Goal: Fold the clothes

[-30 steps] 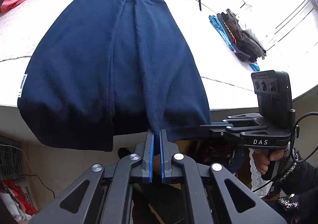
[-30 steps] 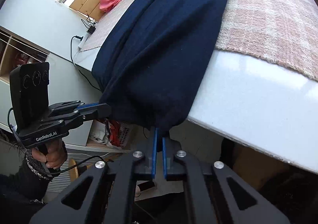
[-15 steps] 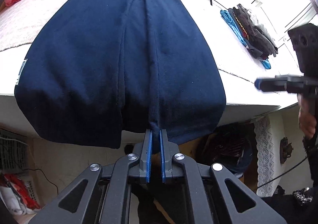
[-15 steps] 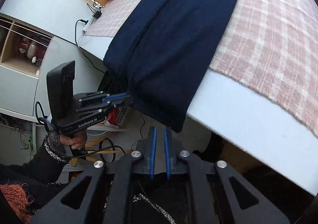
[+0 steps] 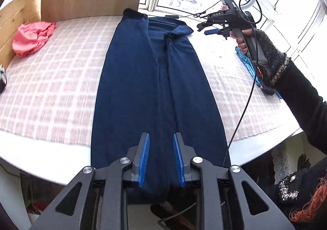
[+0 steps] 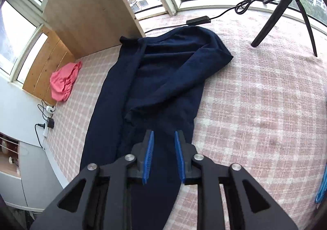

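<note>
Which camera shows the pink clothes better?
The left wrist view. There the pink clothes lie bright and whole on the checked blanket, by the wooden wall. The right wrist view shows the same heap smaller, squeezed toward the picture's left side.

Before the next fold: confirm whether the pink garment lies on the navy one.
No, the pink garment lies apart from the navy garment.

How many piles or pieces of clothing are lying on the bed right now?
3: navy garment down the middle, pink garment at the far left, a mixed pile on the right, partly hidden by the person's arm.
</note>
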### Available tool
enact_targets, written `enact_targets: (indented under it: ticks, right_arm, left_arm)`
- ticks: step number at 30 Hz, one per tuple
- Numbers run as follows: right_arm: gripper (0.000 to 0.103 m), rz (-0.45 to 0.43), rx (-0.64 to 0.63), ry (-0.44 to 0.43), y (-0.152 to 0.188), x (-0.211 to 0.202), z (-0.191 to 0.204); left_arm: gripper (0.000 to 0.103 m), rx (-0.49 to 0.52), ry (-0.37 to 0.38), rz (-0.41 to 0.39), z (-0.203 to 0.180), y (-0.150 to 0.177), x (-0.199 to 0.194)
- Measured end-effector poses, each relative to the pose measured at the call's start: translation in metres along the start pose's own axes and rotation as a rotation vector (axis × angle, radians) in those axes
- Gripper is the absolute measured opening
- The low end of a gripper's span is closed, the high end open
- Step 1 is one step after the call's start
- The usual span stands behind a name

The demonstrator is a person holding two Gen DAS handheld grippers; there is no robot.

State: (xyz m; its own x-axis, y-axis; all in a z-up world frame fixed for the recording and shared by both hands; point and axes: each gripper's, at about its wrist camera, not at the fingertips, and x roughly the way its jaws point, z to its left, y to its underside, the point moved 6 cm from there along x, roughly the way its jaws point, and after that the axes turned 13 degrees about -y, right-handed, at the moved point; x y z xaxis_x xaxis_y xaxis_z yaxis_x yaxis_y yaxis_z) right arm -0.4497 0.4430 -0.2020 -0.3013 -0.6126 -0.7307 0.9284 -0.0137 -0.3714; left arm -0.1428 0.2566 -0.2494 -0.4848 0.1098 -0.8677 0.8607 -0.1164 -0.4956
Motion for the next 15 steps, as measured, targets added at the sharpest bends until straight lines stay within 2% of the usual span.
enact_targets:
  ticks: [1,4,6,10,15]
  right_arm:
    - [0.047,-0.021,0.021,0.009,-0.012,0.000,-0.013]
    - [0.047,-0.047,0.112,0.004,-0.047,0.013,-0.047]
    - [0.047,-0.045,0.165,-0.001,-0.063,0.026,-0.068]
    - [0.047,-0.021,0.243,-0.057,-0.077,0.049,-0.094]
    - [0.046,-0.042,0.252,-0.107,-0.091,0.061,-0.103]
  left_arm:
    - [0.024,0.032,-0.008,-0.013,-0.004,-0.025,0.015]
    - [0.024,0.117,-0.023,-0.041,-0.017,-0.099,0.063]
    - [0.024,0.138,-0.018,-0.042,-0.029,-0.141,0.098]
    - [0.024,0.230,-0.041,-0.039,-0.058,-0.193,0.154]
    - [0.027,0.272,-0.021,0.007,-0.083,-0.226,0.208]
